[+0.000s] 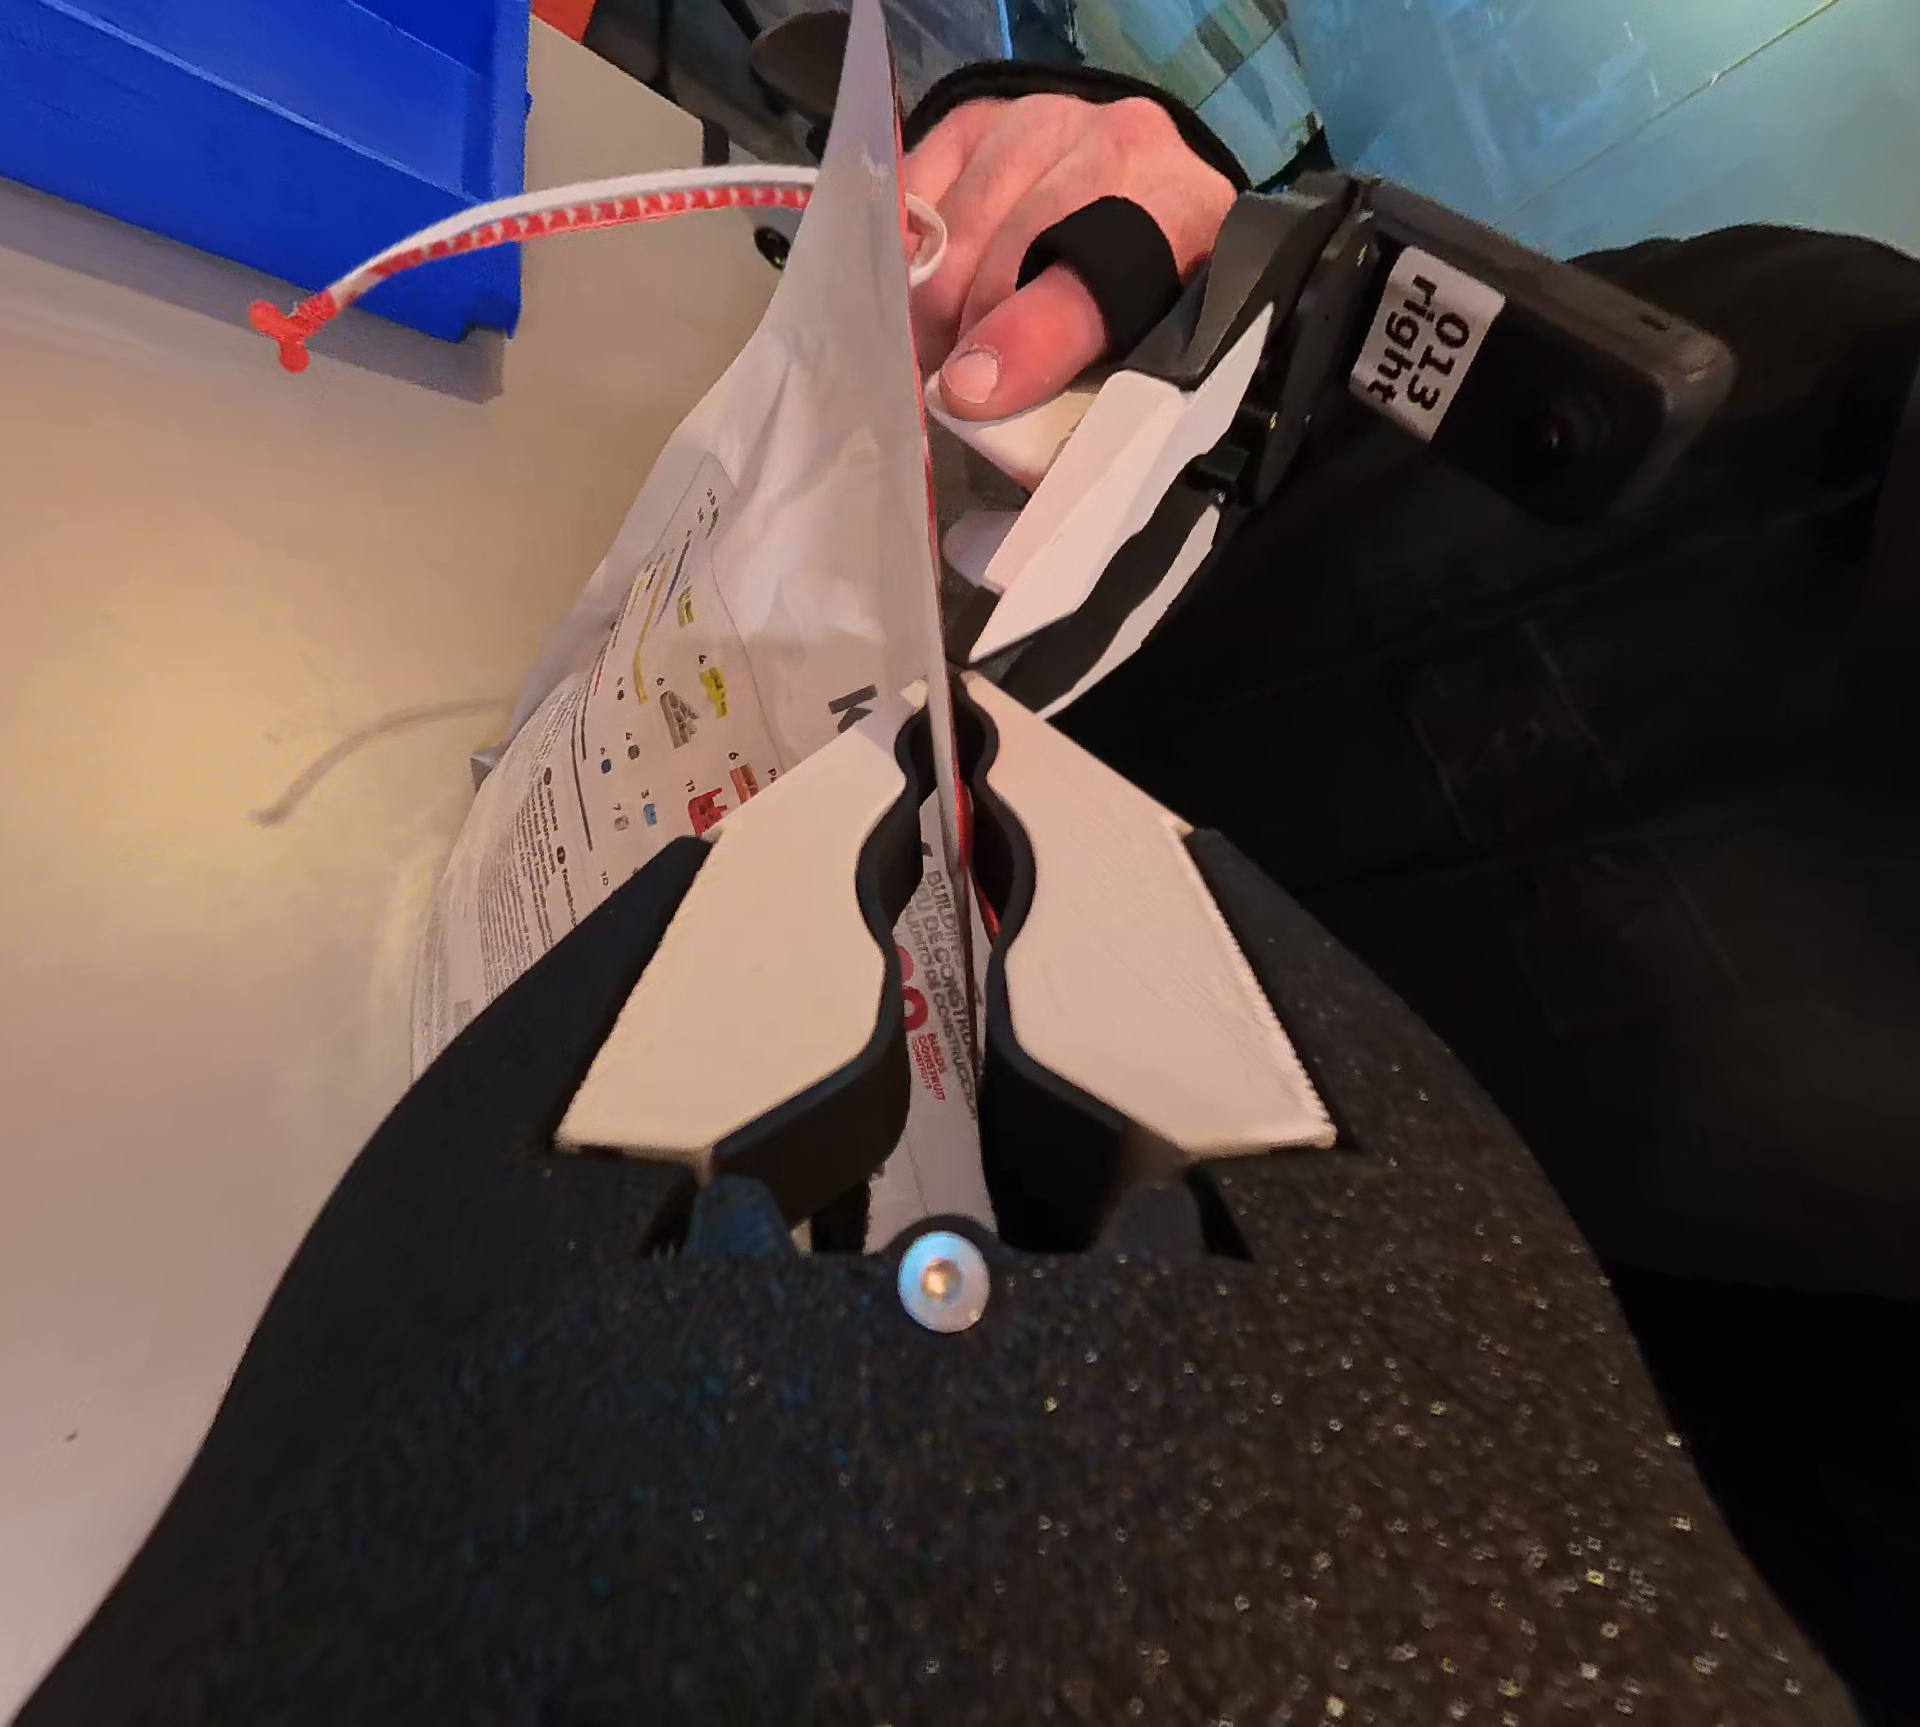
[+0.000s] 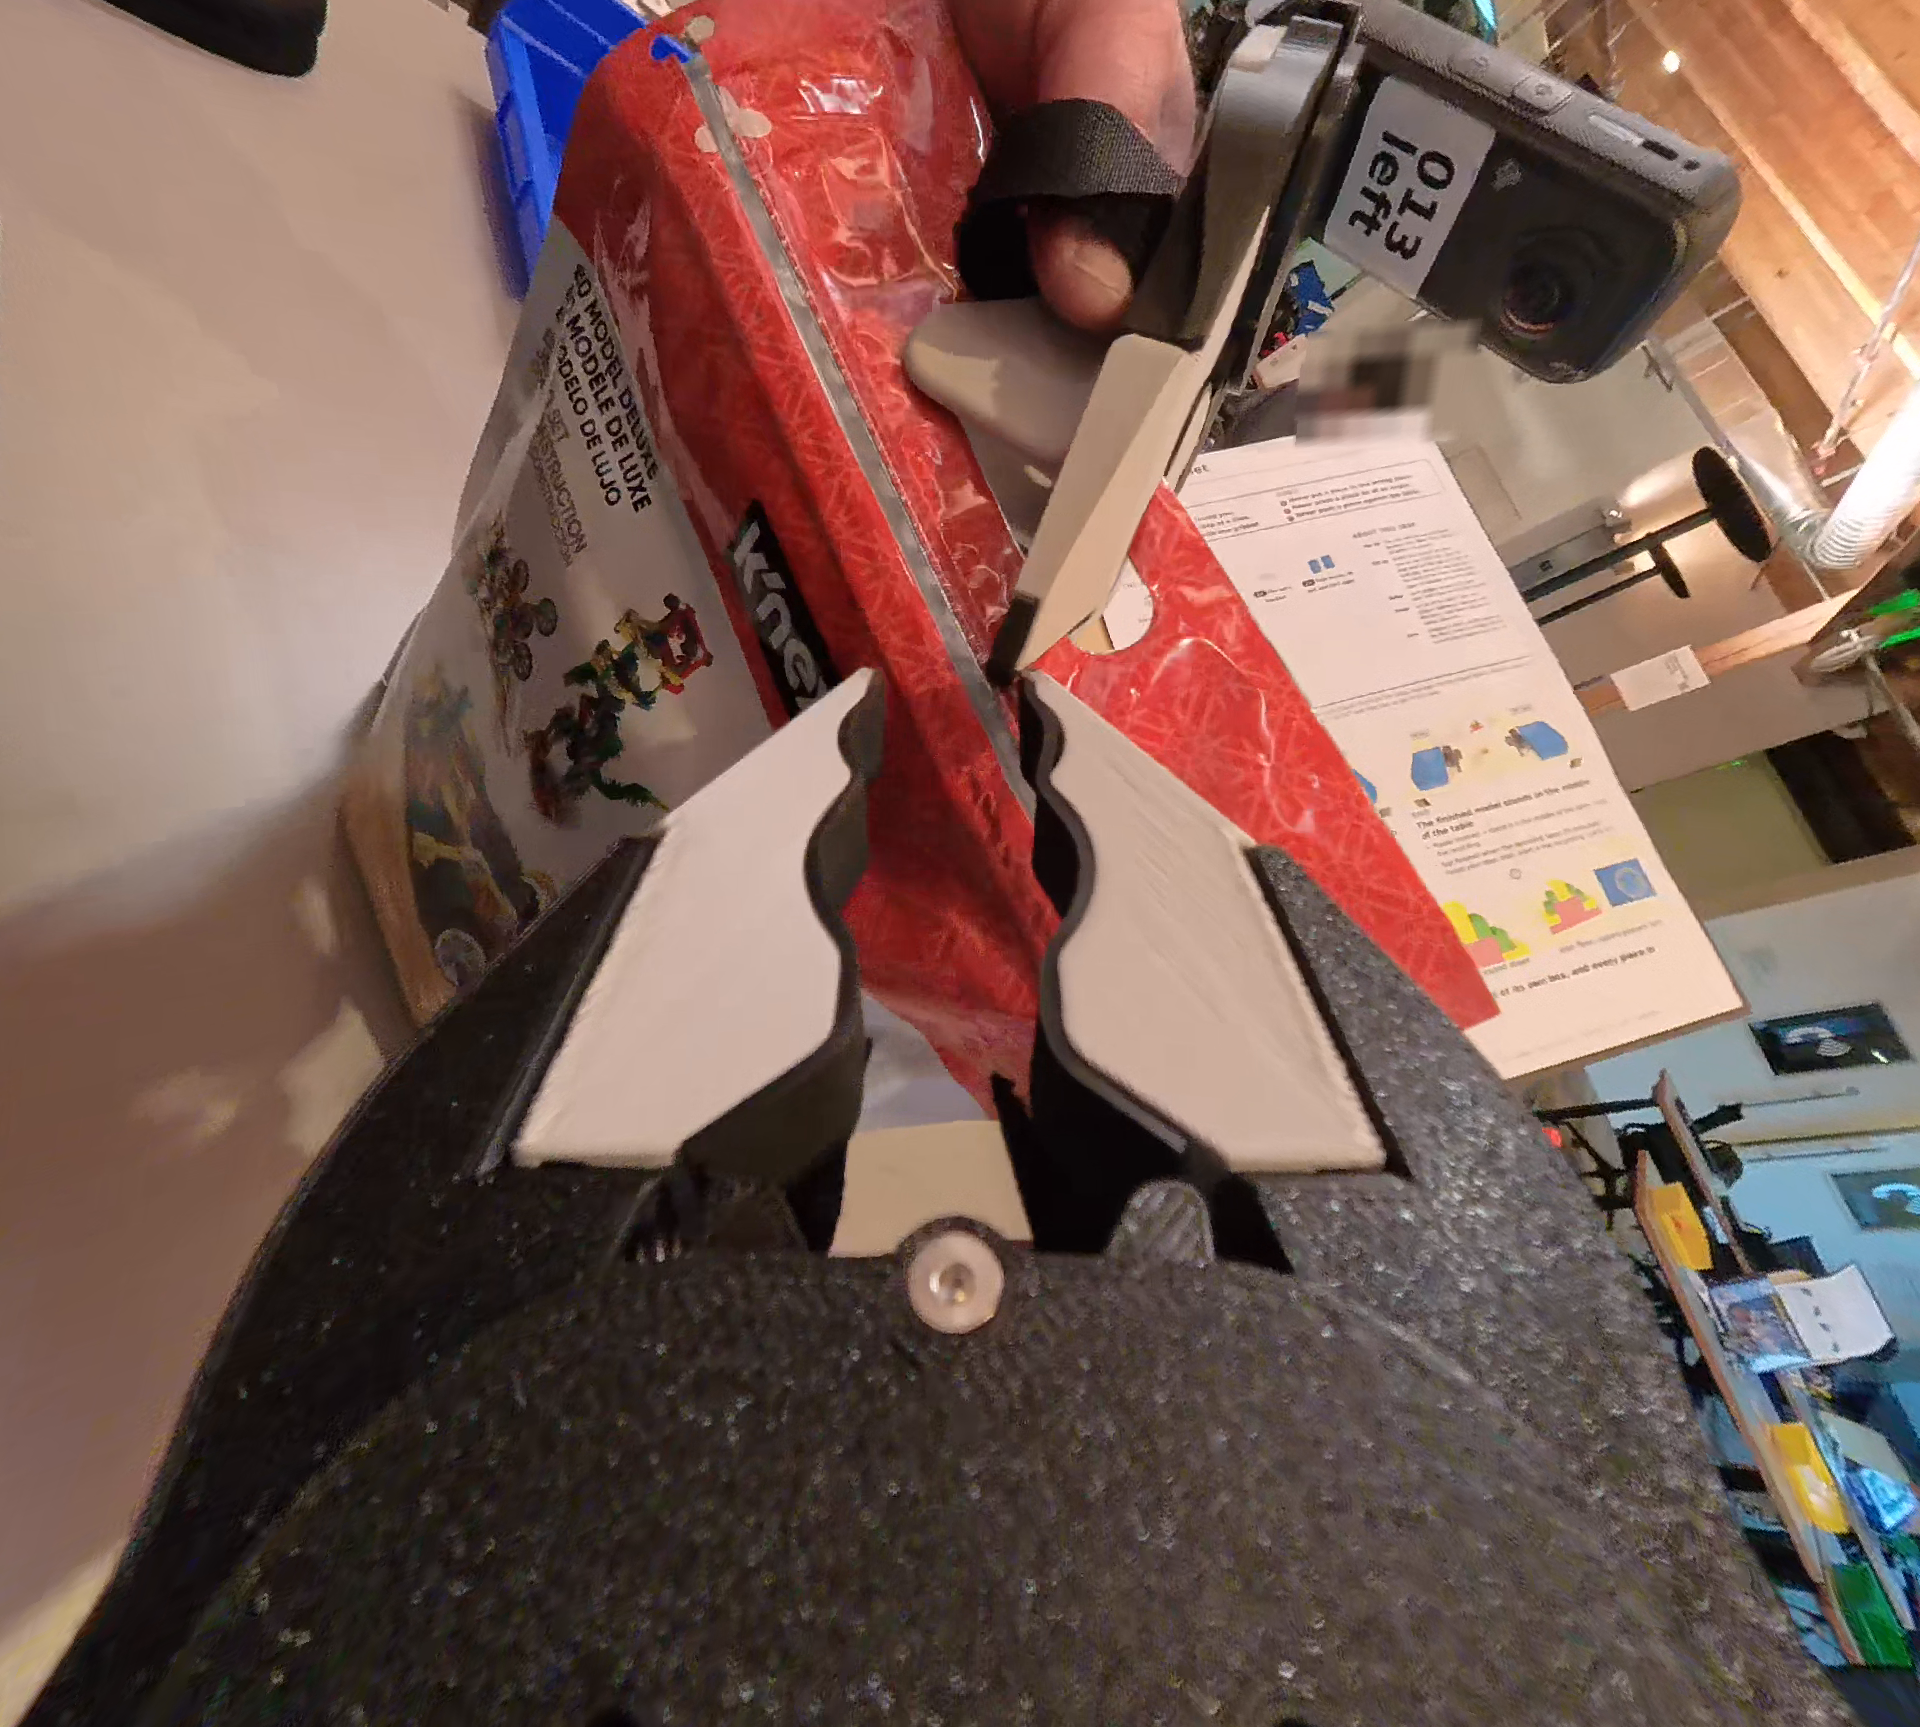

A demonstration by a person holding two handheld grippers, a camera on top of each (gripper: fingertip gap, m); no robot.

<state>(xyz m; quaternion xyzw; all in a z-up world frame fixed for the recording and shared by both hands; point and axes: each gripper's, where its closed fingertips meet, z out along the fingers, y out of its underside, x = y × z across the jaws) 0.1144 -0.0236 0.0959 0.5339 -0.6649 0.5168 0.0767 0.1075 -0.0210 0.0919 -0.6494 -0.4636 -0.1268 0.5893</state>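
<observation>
left gripper (image 1: 940,690) is clamped on the top edge of the red-and-grey printed plastic bag (image 1: 790,534), which stands upright on the pale table (image 1: 208,742). right gripper (image 2: 951,690) has its jaws parted, straddling the bag's seam without pinching it. to grip well, i judge it should close squarely on the film. bag's contents are hidden.

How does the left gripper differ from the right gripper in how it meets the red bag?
The left gripper is shut on the bag, pinching its thin top flap edge-on; the right gripper is open, its fingers standing apart on either side of the bag's seam. The left one shows the bag's white printed back, the right one its red front. Both have white fingers with black pads, and each is held by a hand.
</observation>
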